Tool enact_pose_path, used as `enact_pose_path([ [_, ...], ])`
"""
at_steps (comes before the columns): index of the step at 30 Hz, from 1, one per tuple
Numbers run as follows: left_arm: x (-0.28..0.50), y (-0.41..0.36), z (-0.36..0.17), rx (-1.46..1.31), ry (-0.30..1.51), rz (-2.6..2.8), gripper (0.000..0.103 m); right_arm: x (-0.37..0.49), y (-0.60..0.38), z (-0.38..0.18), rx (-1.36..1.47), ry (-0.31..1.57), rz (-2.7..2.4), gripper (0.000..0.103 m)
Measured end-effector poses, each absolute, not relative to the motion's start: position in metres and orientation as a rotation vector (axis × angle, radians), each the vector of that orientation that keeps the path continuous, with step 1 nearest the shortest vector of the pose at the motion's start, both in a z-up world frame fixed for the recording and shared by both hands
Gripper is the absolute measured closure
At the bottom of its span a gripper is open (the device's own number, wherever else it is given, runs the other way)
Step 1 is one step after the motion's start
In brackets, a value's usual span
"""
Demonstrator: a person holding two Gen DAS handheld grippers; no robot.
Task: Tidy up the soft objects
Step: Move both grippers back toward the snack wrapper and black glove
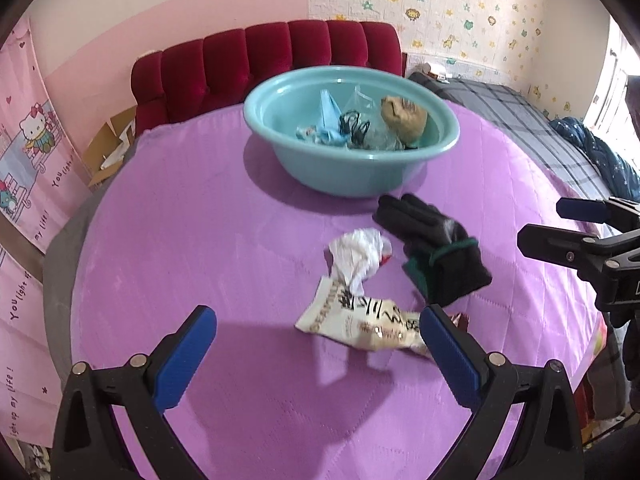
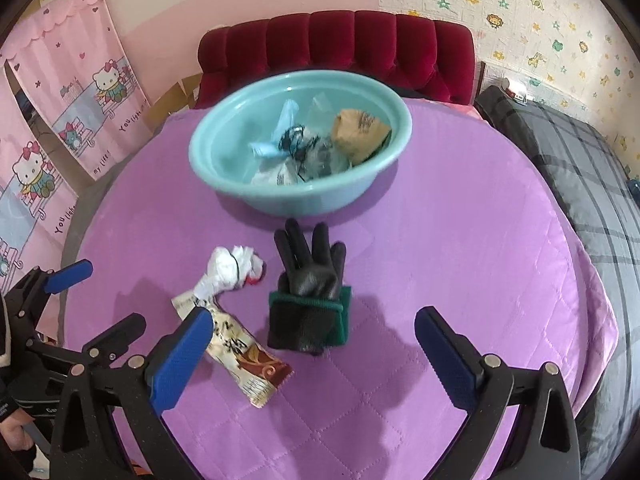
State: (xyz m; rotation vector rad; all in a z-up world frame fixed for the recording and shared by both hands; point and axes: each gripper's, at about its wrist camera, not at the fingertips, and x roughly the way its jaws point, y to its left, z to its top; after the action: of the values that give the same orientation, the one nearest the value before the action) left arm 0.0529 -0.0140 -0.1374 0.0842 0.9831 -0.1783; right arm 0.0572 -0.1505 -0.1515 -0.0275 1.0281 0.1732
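Glove (image 2: 310, 300) lies near basin (image 2: 240, 192), crumpled bag (image 2: 232, 270) and wrapper (image 2: 240, 356) beside; left gripper (image 1: 320, 336), right gripper (image 2: 316, 340) both spread, empty.

Black glove (image 1: 432, 246) lies beside crumpled white bag (image 1: 358, 258) (teal basin (image 1: 340, 168) behind).

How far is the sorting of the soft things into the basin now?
Partly done: the teal basin already holds several bags and a brown pouch. Nothing is in hand; the left gripper and right gripper are both open and empty. The black glove, white plastic bag and snack packet are left on the purple cloth.
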Motion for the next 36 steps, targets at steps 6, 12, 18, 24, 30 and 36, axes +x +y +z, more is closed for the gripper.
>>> enact_pose_path([
  [6,0.048,-0.017,-0.152,0.072,1.023,-0.176,0.0,0.052,-0.157,-0.174,0.007,1.073,0.17,0.0],
  [12,0.052,-0.019,-0.161,0.049,1.056,-0.17,0.0,0.052,-0.162,-0.18,0.019,1.096,0.176,0.0],
  [18,0.061,-0.023,-0.174,-0.007,1.109,-0.158,0.0,0.055,-0.165,-0.183,0.003,1.101,0.174,0.0],
  [24,0.069,-0.031,-0.186,-0.053,1.157,-0.111,0.0,0.056,-0.174,-0.187,0.003,1.116,0.174,0.0],
  [30,0.073,-0.041,-0.198,-0.113,1.193,-0.066,0.0,0.059,-0.181,-0.195,0.0,1.133,0.18,0.0],
  [36,0.077,-0.053,-0.21,-0.147,1.235,-0.038,0.0,0.064,-0.185,-0.202,-0.016,1.138,0.2,0.0],
])
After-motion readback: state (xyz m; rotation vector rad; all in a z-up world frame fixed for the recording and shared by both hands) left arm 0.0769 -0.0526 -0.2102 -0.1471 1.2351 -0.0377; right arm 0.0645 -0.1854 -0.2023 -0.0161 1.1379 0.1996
